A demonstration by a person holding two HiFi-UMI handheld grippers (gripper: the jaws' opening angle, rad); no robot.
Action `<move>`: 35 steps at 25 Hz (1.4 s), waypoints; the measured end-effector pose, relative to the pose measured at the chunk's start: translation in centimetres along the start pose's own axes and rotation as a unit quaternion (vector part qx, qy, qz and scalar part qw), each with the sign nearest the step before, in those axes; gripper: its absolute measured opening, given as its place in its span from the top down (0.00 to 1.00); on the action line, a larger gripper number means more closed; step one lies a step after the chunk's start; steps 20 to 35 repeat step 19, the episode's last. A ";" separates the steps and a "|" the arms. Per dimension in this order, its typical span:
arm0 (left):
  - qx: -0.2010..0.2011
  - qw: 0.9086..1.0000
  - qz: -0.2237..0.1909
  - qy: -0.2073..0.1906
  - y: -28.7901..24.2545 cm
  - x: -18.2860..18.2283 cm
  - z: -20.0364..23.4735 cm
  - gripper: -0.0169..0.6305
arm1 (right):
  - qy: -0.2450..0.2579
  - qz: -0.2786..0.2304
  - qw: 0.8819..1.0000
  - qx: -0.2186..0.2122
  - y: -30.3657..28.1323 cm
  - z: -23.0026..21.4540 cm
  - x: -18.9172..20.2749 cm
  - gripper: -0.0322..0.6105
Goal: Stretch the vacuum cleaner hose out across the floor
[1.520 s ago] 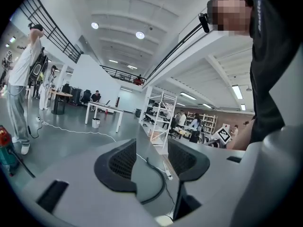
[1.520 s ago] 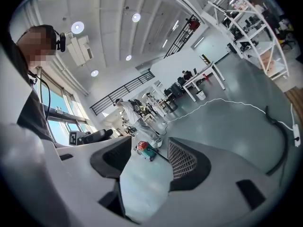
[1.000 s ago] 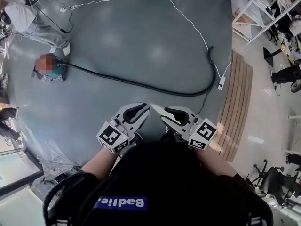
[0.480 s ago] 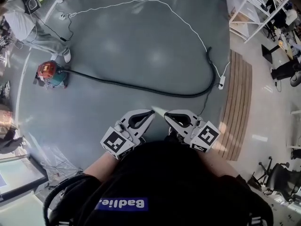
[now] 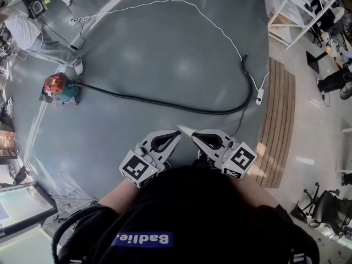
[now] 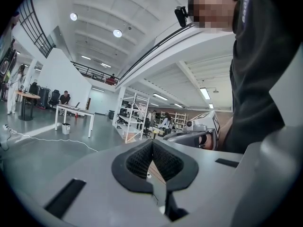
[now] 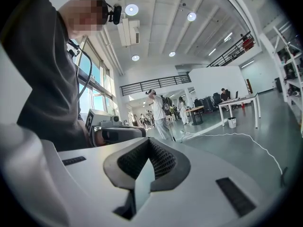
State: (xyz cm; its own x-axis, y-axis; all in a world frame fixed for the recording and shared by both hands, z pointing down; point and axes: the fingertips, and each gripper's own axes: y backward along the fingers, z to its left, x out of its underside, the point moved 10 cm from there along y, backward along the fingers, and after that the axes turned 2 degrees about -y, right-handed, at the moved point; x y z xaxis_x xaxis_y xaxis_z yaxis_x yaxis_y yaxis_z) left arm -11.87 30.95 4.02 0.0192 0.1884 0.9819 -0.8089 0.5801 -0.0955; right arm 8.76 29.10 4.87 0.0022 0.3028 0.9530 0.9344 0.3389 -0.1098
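A red and teal vacuum cleaner (image 5: 59, 87) stands on the grey floor at the left. Its black hose (image 5: 165, 103) runs right from it, bends at the lower right and ends pointing up near the wooden strip. In front of the person's chest my left gripper (image 5: 177, 132) and right gripper (image 5: 194, 135) are held level, tips almost meeting, well short of the hose. Both are shut with nothing between the pads. In the left gripper view the left gripper (image 6: 152, 142) is closed, and the right gripper (image 7: 149, 141) is closed in its own view.
A white cable (image 5: 212, 20) loops across the floor to a power strip (image 5: 259, 97) by the hose end. A slatted wooden strip (image 5: 279, 120) and white shelving (image 5: 297, 10) lie to the right. A person (image 5: 27, 29) crouches at top left. Crumpled plastic (image 5: 60, 186) lies lower left.
Both grippers' jaws have closed. The left gripper has drifted right, so the two tips now sit close together. The hose and vacuum cleaner have not moved on the floor.
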 end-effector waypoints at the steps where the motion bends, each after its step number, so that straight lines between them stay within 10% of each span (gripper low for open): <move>1: 0.000 1.000 0.001 0.001 0.0 0.0 0.0 0.96 | 0.000 0.000 1.000 0.001 0.0 0.0 0.0 0.94; 35: 0.002 0.999 0.025 -0.024 0.4 1.1 -0.1 0.96 | -0.013 -0.001 1.000 0.011 0.4 0.1 0.6 0.94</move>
